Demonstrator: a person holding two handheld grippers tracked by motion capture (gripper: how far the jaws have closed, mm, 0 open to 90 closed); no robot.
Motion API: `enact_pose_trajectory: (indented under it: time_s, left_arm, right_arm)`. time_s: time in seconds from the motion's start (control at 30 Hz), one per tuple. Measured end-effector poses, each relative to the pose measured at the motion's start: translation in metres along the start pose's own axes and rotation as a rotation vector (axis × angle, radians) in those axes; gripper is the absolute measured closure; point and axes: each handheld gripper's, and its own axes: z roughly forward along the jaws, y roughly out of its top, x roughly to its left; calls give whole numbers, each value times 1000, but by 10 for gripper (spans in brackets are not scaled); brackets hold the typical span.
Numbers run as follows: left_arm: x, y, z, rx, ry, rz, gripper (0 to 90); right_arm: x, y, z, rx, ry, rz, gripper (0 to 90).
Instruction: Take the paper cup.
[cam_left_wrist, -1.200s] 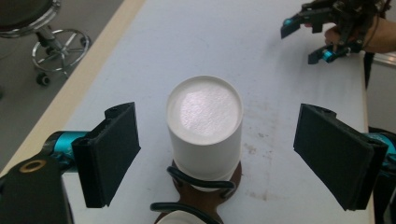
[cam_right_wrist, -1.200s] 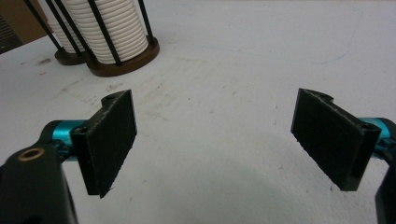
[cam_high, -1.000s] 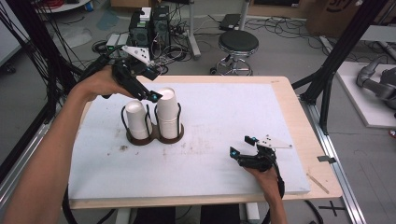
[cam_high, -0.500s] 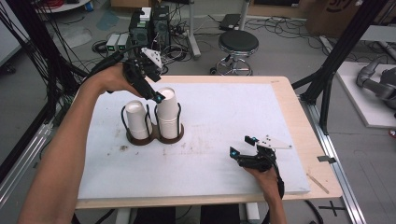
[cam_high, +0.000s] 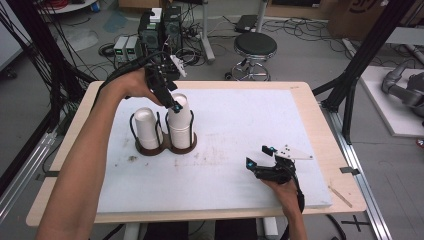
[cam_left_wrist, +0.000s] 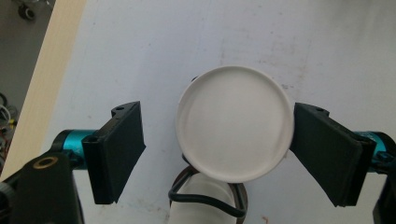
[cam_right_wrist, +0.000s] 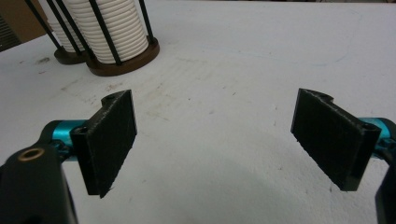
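Note:
Two stacks of upside-down white paper cups stand in a dark wire holder (cam_high: 167, 145) at the left of the white board. My left gripper (cam_high: 173, 103) points down over the right stack (cam_high: 181, 122). In the left gripper view the top cup (cam_left_wrist: 233, 128) lies between the pads of the left gripper (cam_left_wrist: 219, 140). Its jaws have just been closing; the right pad is at the cup's rim and the left pad stands clear of it. My right gripper (cam_high: 259, 156) rests open on the board at the front right, and nothing lies between the jaws of that gripper (cam_right_wrist: 215, 140). The left stack (cam_high: 146, 125) stands beside the right one.
The white board (cam_high: 240, 115) covers most of a wooden table (cam_high: 320, 130). The cup holder (cam_right_wrist: 119, 58) lies at the far left in the right gripper view. Behind the table on the floor stand a round stool (cam_high: 255, 47), grey boxes (cam_high: 127, 47) and cables.
My left hand has moved right and down, from behind the cup holder to over the right stack, and the gripper has tipped downward. The right gripper has stayed put.

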Motion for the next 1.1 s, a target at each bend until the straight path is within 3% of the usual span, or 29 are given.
enact_pose_trajectory:
  time_s: [0.27, 0.47, 1.1]
  left_arm:
    - [-2, 2, 9, 3, -11, -21, 198]
    - [-2, 6, 13, 12, -52, -29, 322]
    - [-3, 3, 8, -8, -58, -52, 338]
  right_arm:
    - [1, 0, 0, 2, -5, -4, 149]
    - [1, 0, 0, 4, -6, -4, 148]
    - [0, 0, 1, 3, -8, -15, 148]
